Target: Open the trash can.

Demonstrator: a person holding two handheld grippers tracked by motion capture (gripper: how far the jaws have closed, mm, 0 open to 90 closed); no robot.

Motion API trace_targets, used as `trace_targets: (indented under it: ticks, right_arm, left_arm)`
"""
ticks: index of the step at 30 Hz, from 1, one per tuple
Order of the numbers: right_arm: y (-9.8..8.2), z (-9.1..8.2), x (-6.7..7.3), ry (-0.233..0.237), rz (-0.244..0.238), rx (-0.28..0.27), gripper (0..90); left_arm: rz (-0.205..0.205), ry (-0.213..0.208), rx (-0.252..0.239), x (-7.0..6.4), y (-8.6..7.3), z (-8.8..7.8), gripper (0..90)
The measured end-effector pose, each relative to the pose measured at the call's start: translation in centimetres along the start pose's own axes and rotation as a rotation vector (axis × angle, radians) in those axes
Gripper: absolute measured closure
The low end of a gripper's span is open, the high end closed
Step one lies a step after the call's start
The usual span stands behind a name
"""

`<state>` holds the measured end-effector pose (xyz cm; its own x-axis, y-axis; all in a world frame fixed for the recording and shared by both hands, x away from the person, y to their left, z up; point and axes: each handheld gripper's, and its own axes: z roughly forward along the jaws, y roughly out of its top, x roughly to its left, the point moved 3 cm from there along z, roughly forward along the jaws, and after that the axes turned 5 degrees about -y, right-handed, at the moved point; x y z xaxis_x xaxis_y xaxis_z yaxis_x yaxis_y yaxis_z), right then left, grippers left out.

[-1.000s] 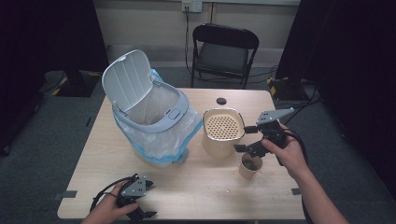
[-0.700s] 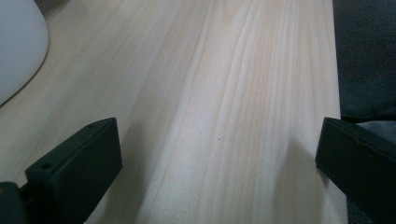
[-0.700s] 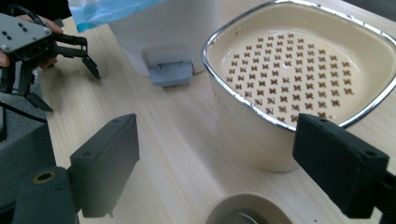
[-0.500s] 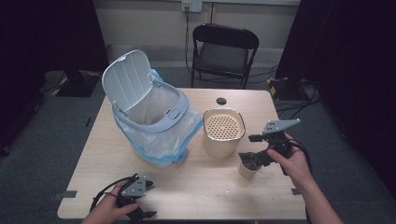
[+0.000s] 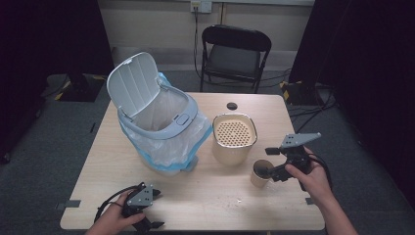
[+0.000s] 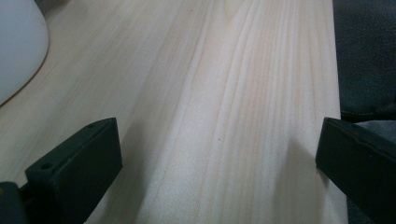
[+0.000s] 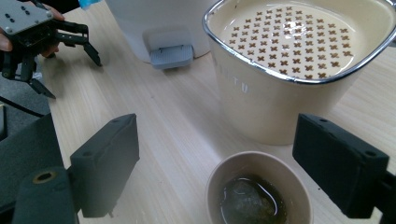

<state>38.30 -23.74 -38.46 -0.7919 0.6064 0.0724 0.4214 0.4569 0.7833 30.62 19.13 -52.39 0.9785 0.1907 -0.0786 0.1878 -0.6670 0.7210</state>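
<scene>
- The right gripper (image 7: pixel 219 158) has its jaws apart, one on either side of a small paper cup (image 7: pixel 259 189); neither pad touches the cup's rim, and a gap shows on both sides.
- That cup holds a dark liquid with something lumpy sunk in it. In the high view the cup (image 5: pixel 261 173) stands on the table at about 4 o'clock from the table's middle, with the right gripper (image 5: pixel 272 171) close against its far-right side.
- Just beyond the cup, at 12 o'clock from it, sits a cream tub (image 7: pixel 299 70) with a metal rim and a lid or insert punched with small crosses. Raised letters run across its wall, too faint to read.
- At 10 o'clock from the tub stands a white pedal bin (image 5: pixel 159 127), lid up, lined with a clear bag with a blue edge; its grey pedal (image 7: pixel 170 55) faces the cup.
- The left gripper (image 5: pixel 143 211) rests near the table's near edge at 7 o'clock, jaws wide apart with bare wood (image 6: pixel 210 116) between them.
- Open tabletop lies between the two grippers; the cup has little room toward the tub and more toward the near edge.
- A small dark disc (image 5: pixel 232 105) lies by the far edge, a black folding chair (image 5: pixel 236 54) behind it.
</scene>
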Motion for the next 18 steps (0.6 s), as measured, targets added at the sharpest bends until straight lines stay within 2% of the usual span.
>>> trace_targets:
  ticks: [10, 18]
  right_arm:
    - [-1.3, -0.4, 0.3, 0.003, -0.014, 0.007, 14.3]
    - [-3.0, -0.5, -0.2, -0.014, 0.009, -0.003, 14.3]
  left_arm:
    - [-0.006, 0.010, -0.002, -0.1, 0.0, 0.1, 0.0]
    - [-0.008, 0.011, -0.003, -0.1, 0.0, 0.1, 0.0]
